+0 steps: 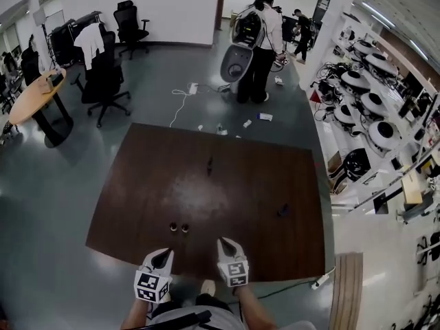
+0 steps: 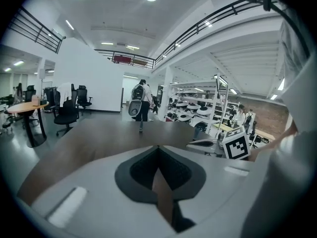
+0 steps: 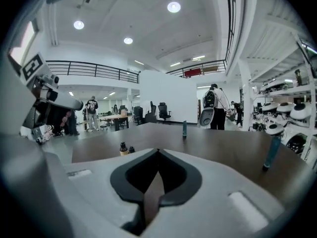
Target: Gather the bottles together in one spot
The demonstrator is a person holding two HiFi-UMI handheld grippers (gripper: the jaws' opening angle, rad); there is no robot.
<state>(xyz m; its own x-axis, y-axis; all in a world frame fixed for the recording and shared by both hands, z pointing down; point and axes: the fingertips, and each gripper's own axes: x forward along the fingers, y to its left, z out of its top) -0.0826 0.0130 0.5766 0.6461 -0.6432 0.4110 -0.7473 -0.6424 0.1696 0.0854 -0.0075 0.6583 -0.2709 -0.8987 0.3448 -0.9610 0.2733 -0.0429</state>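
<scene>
The task is looking partly done. A small bottle [image 1: 173,227] and a second small bottle [image 1: 185,229] are standing just beside each other close to the near edge of the table [image 1: 137,205], left of its middle, and they are making what reads as the gathering spot. Two more are waiting apart from them. A tall bottle [image 1: 210,163] is standing upright around the table's middle, toward the far edge. A blue bottle [image 1: 283,212] is sitting nearer the right edge, well away from the pair. From the right gripper view both look upright, though their small size is hiding any detail.

The left gripper [image 1: 163,254] and the right gripper [image 1: 225,243] are hanging over the near edge, side by side, just short of the pair. Each one's own view is showing its jaws brought together at the tips with nothing caught between them, so neither is carrying a bottle.

So roughly half seems to be remaining: the tall bottle and the blue bottle each need fetching and setting down beside the pair.
</scene>
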